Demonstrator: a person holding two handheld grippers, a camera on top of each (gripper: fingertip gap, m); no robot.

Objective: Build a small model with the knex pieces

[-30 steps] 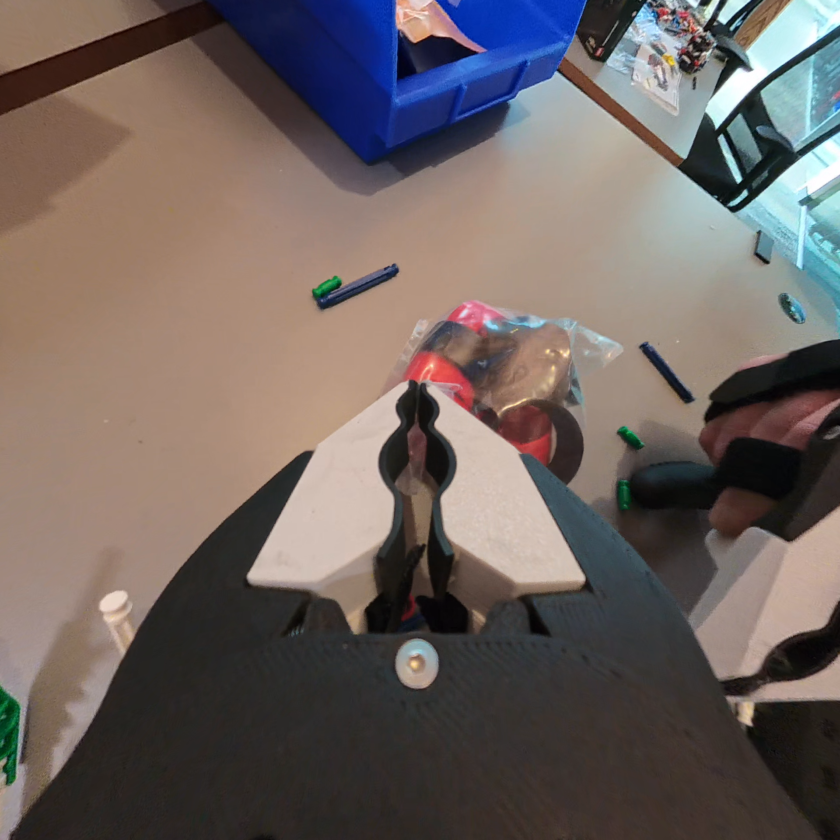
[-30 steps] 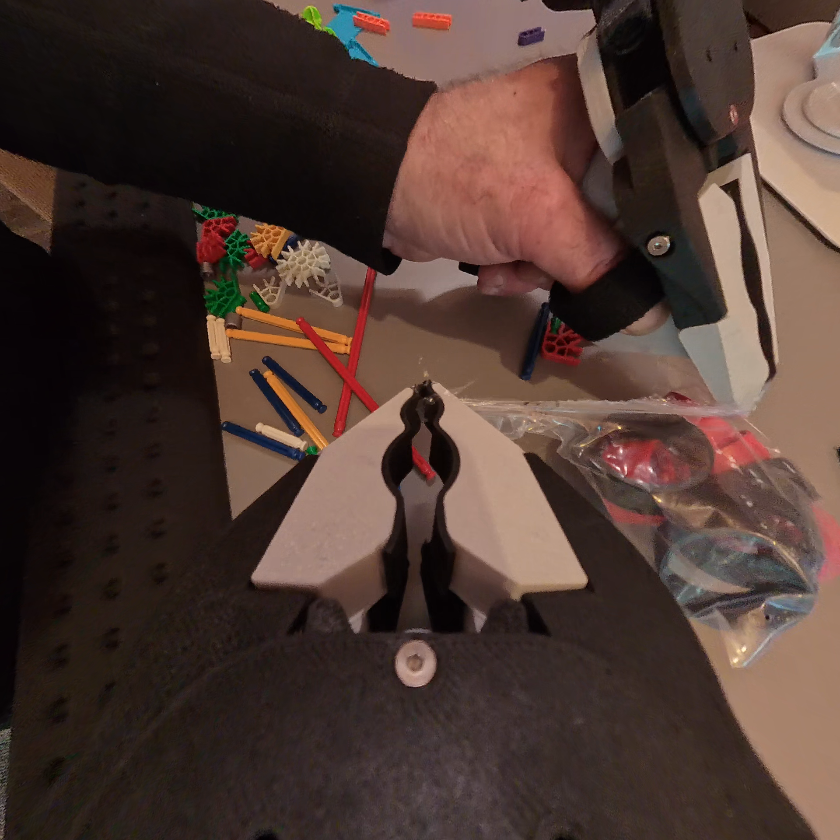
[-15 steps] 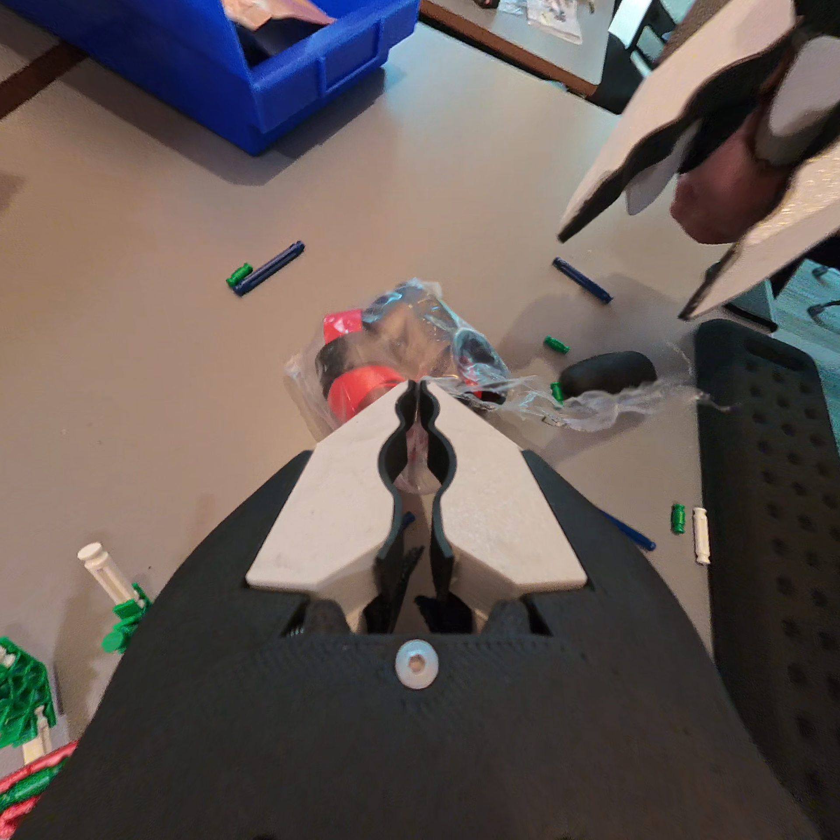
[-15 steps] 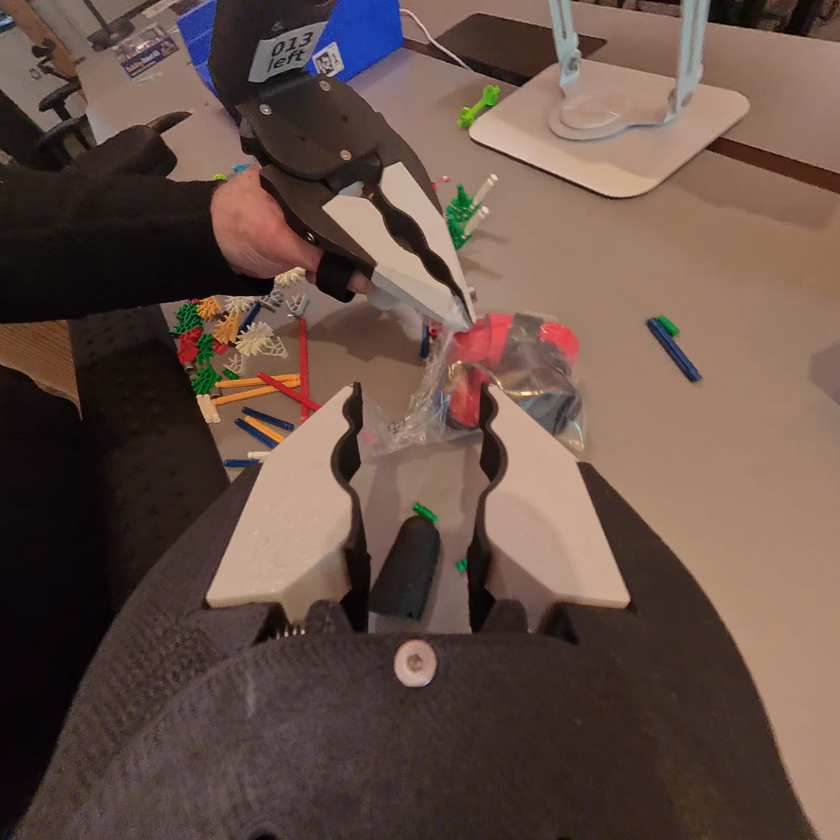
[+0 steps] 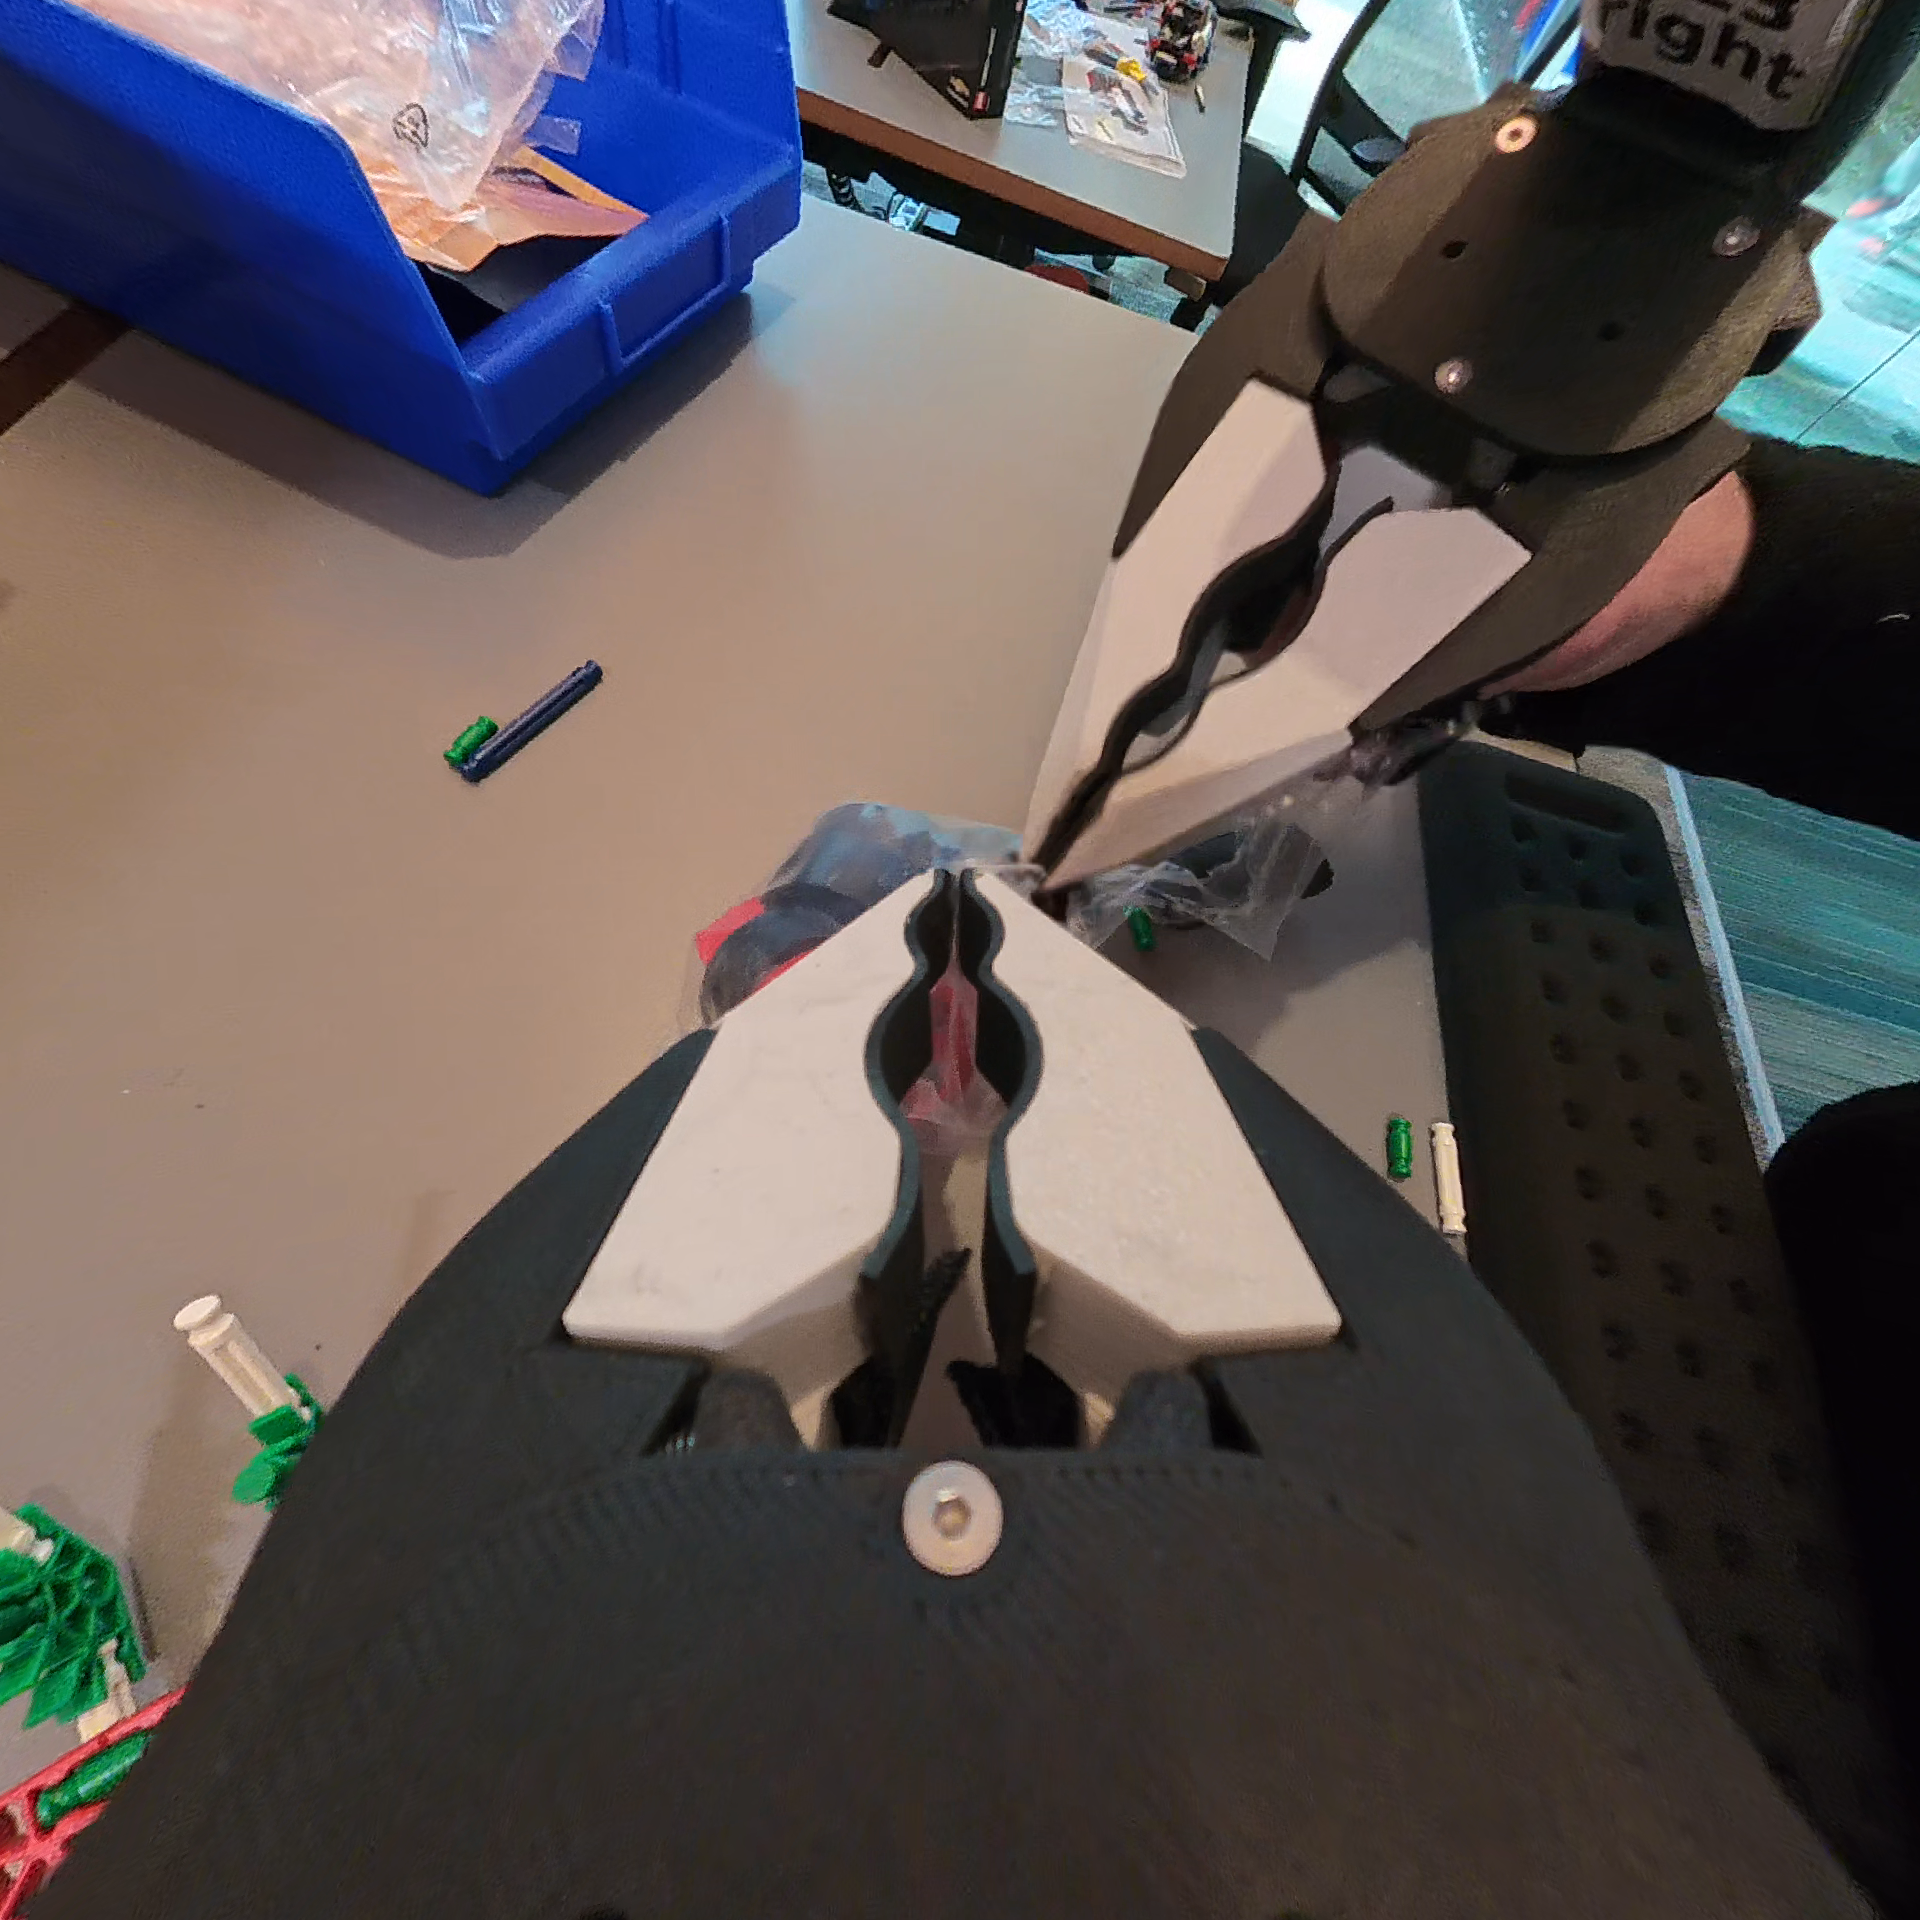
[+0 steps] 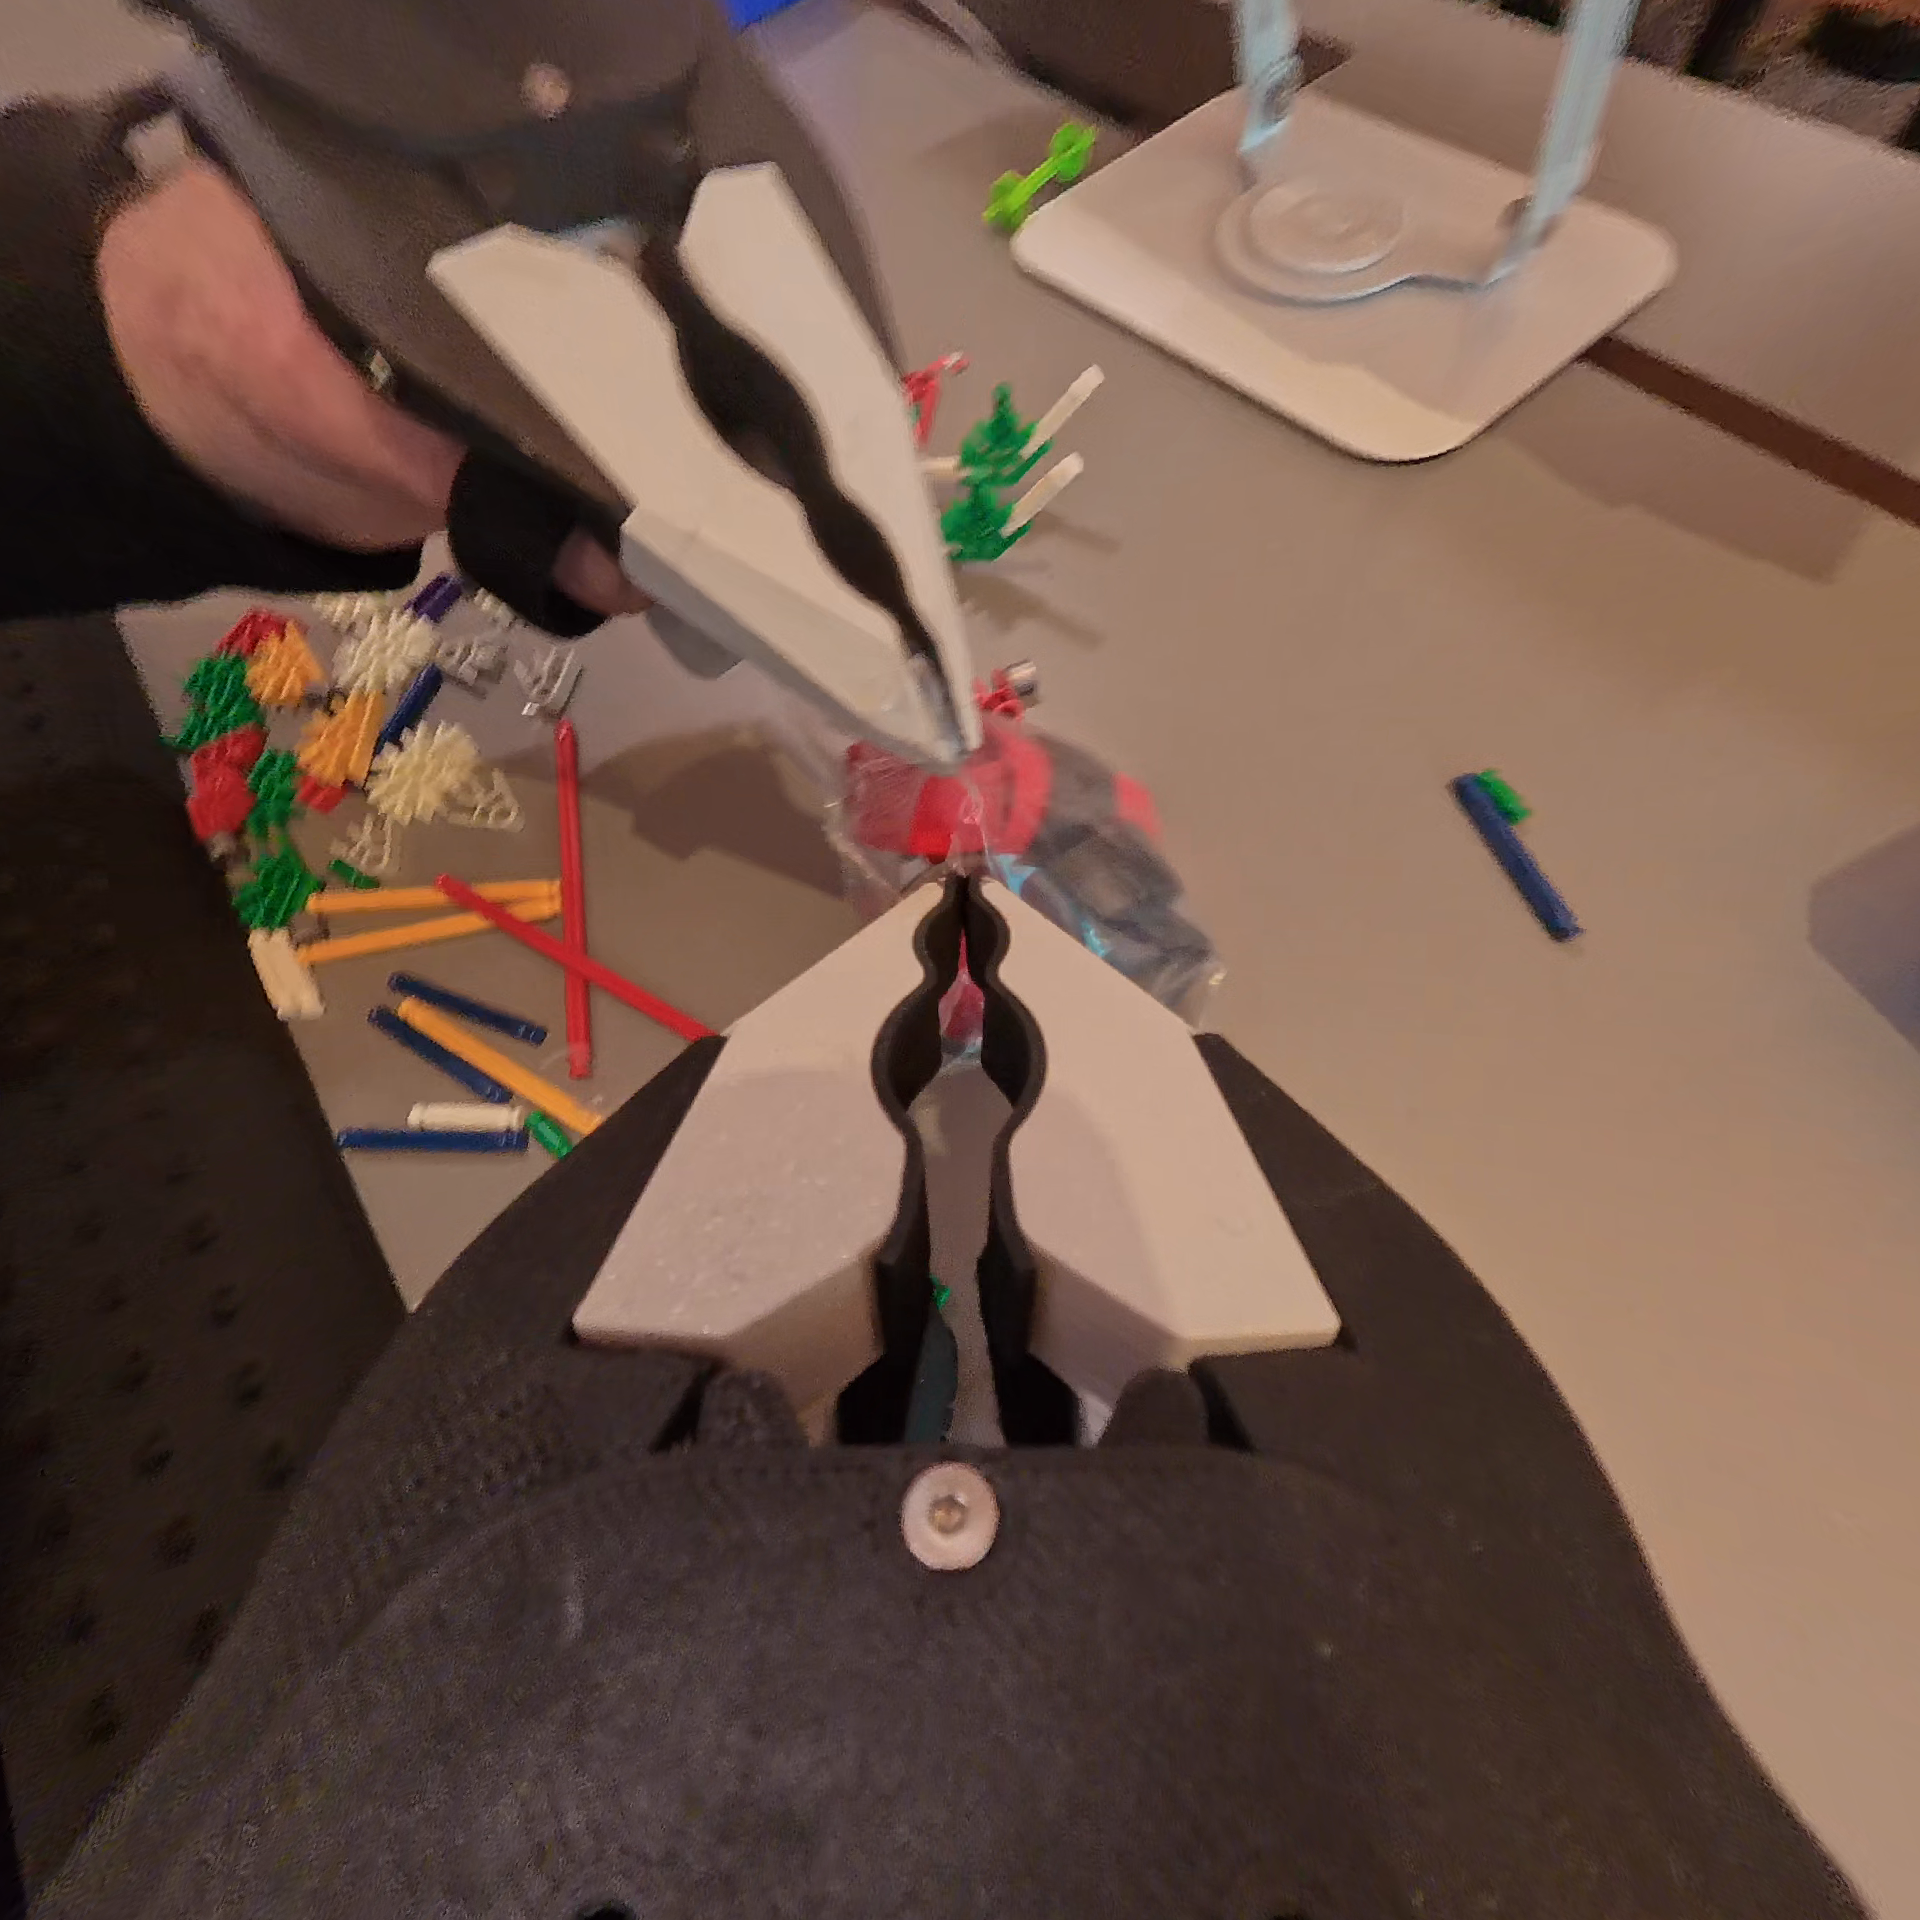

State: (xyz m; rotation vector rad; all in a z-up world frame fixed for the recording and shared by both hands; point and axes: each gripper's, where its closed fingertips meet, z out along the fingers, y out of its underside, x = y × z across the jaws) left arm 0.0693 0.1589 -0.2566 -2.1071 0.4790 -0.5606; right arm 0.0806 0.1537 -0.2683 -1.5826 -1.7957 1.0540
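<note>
A: Left side, what's there?

B: Left wrist view: blue plastic storage bin [image 5: 582, 312] at far left on the grey table [image 5: 312, 935], crumpled clear film inside it. Right of that, a dark blue rod with a green connector [image 5: 530, 722] lies well apart from everything.

A: Left gripper?

B: The left gripper [image 5: 956, 883] is clenched. Its jaws meet at the tips, with clear film and a bit of red showing in the gap behind them. It's pinching the clear plastic bag of red and black parts [image 5: 821, 914], which lies just ahead of and under the tips.

A: Right gripper?

B: The right gripper [image 6: 961, 883] is also clenched, on the same bag. From its own view there's film between the jaws and the bag body just beyond the tips. The two grippers' tips are nearly touching, left coming in from above-left.

A: Bag on the table or lifted?

B: The bulk looks to be resting on the table and the film is pulled up toward the tips. Can't tell if any of it is off the surface. The frame is blurred.

A: Anything else nearby?

B: Pile of coloured toy rods and snowflake connectors [image 6: 416, 883] left of the bag in the right wrist view. Black perforated mat [image 5: 1621, 1039] at the table's right edge. White flat stand base [image 6: 1351, 312] farther back.
</note>
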